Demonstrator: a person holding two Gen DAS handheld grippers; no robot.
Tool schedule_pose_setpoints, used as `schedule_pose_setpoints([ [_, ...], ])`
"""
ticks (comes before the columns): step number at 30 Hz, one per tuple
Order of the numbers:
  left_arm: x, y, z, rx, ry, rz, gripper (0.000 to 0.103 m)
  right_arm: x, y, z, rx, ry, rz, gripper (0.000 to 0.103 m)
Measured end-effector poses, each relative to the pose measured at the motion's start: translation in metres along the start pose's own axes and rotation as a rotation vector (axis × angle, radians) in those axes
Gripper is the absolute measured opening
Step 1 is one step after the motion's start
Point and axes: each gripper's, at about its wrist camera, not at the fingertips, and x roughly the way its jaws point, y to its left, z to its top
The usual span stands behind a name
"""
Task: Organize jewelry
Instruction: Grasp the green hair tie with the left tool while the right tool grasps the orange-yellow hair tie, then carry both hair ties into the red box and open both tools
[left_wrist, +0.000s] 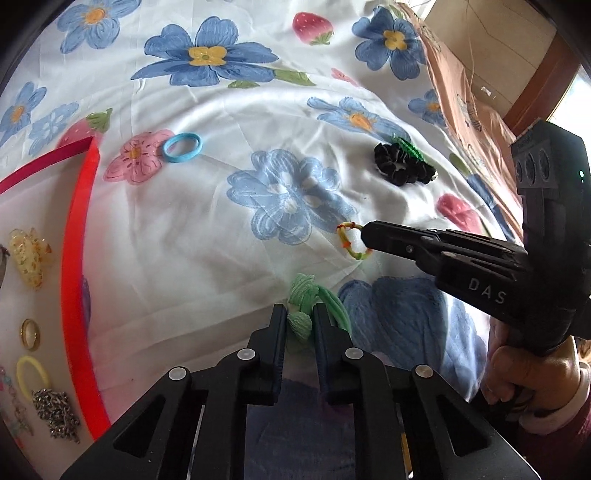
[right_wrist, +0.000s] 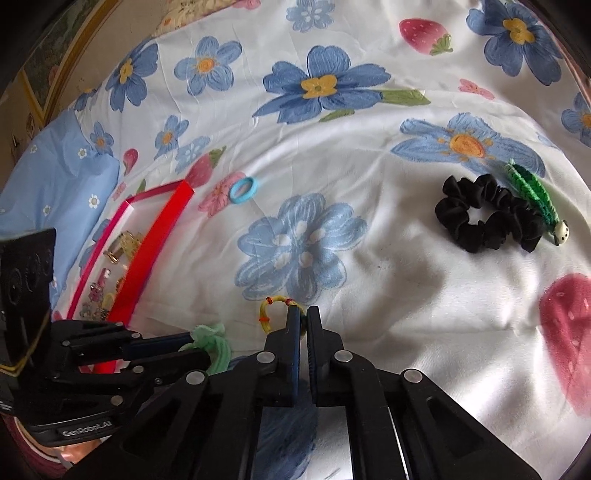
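My left gripper (left_wrist: 300, 314) is shut on a light green hair tie (left_wrist: 308, 306), low on the floral bedsheet; it also shows in the right wrist view (right_wrist: 212, 345). My right gripper (right_wrist: 303, 314) is shut on a thin yellow-and-orange elastic band (right_wrist: 267, 312), seen from the left wrist view (left_wrist: 349, 242) at the right gripper's tip (left_wrist: 364, 236). A red-rimmed tray (left_wrist: 74, 266) at the left holds a yellow claw clip (left_wrist: 29, 256), a ring (left_wrist: 29, 334), a yellow tie (left_wrist: 31, 374) and a metal chain (left_wrist: 55, 415).
A blue hair tie (left_wrist: 183, 147) lies beside the tray's far corner. A black scrunchie (right_wrist: 487, 212) and a green braided clip (right_wrist: 535, 197) lie at the right. A pale blue pillow (right_wrist: 51, 177) is at the far left. A peach cloth (left_wrist: 465, 88) hangs at the right.
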Motion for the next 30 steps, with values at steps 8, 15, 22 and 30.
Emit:
schedule_pose_setpoints([
  [8,-0.043,0.017,-0.017,-0.046,-0.066,0.016,0.013,-0.017,0.020,-0.004,-0.009,-0.032,0.041,0.003],
  [15,-0.075,0.032,-0.036,-0.095,-0.103,0.046,0.013,-0.019,0.047,-0.006,-0.043,-0.034,0.078,0.003],
  [22,-0.105,0.053,-0.056,-0.156,-0.137,0.068,0.013,-0.016,0.076,-0.010,-0.086,-0.023,0.113,0.003],
  [30,-0.134,0.069,-0.076,-0.198,-0.169,0.096,0.013,-0.013,0.106,-0.017,-0.129,-0.008,0.149,0.003],
])
